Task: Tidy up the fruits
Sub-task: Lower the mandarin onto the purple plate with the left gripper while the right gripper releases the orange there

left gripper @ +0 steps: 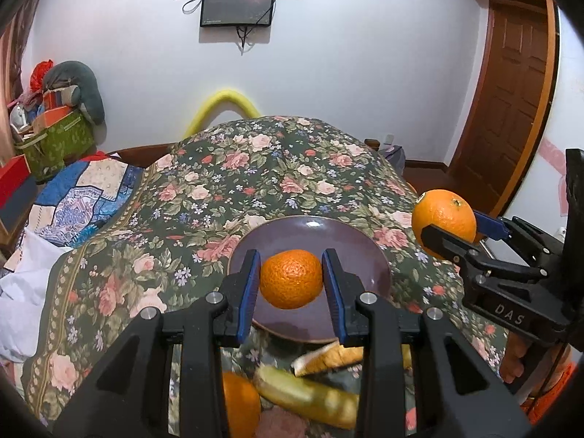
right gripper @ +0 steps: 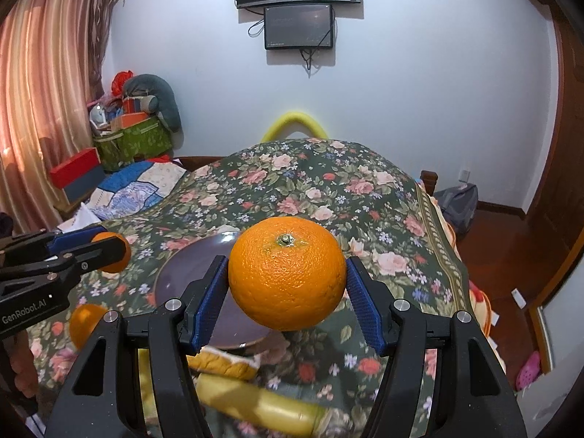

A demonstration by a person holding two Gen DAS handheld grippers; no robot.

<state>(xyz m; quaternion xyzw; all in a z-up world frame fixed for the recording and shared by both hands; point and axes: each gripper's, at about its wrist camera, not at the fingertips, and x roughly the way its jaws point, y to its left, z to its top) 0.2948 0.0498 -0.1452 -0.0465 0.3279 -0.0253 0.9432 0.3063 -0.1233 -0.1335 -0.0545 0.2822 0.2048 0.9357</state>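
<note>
- The left gripper (left gripper: 291, 279) pinched a small mandarin (left gripper: 291, 278) between its blue pads, squeezing across the widest part so the round fruit could not roll out.
- The right gripper (right gripper: 287, 294) clamped a larger orange (right gripper: 287, 273) the same way, stem end up, its jaws set wider to suit the bigger fruit.
- Both fruits hung in the air above the flowered bedspread (left gripper: 292, 168); the purple plate (left gripper: 368, 252) lay just beyond and below the left gripper's tips, probably the place meant for them.
- Another orange (left gripper: 241, 405) and bananas (left gripper: 310, 394), blurred, lay on the bed under the grippers, nearer the person, seemingly still to be sorted.
</note>
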